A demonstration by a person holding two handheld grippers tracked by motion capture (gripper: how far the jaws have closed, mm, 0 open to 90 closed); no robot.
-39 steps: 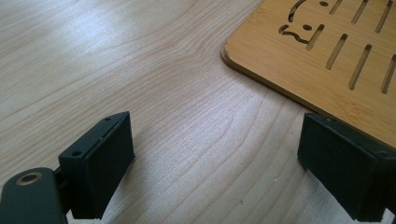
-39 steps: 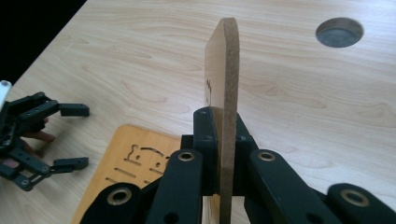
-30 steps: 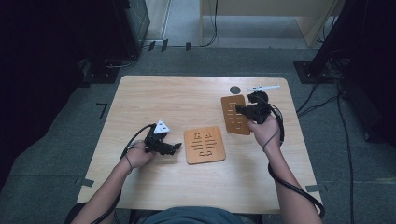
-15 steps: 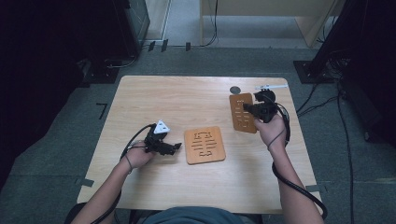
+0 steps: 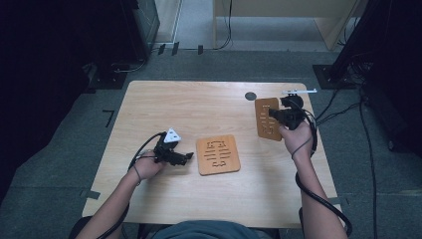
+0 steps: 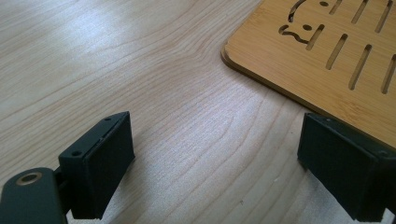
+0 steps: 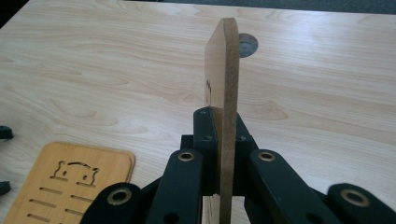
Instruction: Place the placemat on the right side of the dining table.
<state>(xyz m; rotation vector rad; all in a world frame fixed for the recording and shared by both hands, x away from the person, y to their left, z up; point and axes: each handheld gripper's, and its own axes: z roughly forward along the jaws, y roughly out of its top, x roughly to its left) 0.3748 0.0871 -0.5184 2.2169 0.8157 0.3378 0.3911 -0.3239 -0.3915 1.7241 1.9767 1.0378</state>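
Dark floor and cables ring the pale wooden worktop (image 5: 164, 99), whose far-left half lies bare. Near its far right edge the right gripper (image 7: 219, 126) has its fingers clamped on a slotted wooden board (image 5: 266, 118), held on edge above the surface beside a round grey hole (image 5: 251, 96). Nearer the front, the left gripper (image 6: 215, 172) rests with fingers wide on bare wood, just beside the corner of a second slotted board (image 5: 218, 155) lying flat mid-worktop.
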